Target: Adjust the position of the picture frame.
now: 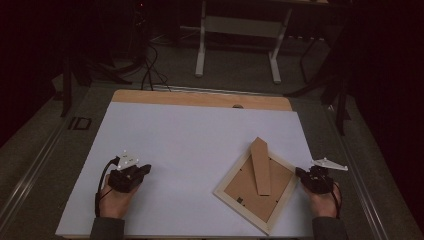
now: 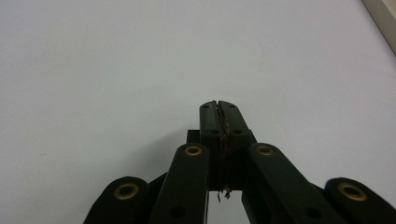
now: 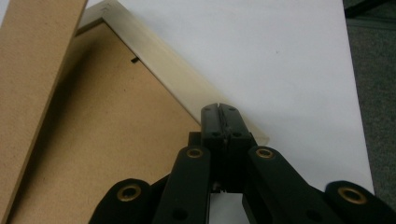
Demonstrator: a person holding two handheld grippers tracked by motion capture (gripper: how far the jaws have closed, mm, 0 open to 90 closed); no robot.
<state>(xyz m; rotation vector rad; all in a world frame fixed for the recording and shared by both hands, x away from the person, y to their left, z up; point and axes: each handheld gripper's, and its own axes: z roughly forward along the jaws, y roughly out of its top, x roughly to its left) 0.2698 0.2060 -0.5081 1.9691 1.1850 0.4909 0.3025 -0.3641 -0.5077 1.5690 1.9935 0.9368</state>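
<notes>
Two grippers, both idle-looking. Left gripper (image 1: 131, 172) sits low on the white sheet (image 1: 190, 140) at the near left, hand (image 1: 115, 197) behind it, nothing near it. In the left gripper view its jaws are pressed together, empty, pointed across bare white sheet; a pale corner of the frame peeks in at top right.

Picture frame (image 1: 257, 186) lies face down to the right of centre, turned diamond-wise, cardboard back up. Its easel stand (image 1: 261, 166) is swung out and lies over the backing, sticking past the far edge. Guess: back is up so the stand or backing can be worked on.

Right gripper (image 1: 311, 177) is just beside the frame's right corner. Right gripper view: jaws closed on nothing, tips over the frame's pale rail (image 3: 159, 60), close, contact unclear. Looks staged to nudge or grab that edge.

Surface: white sheet over a wooden counter (image 1: 200, 97), wood strip bare at the far edge. Room is dim; grey floor, a white-legged desk (image 1: 240, 40) behind, cables (image 1: 150, 65) on the floor at far left.
</notes>
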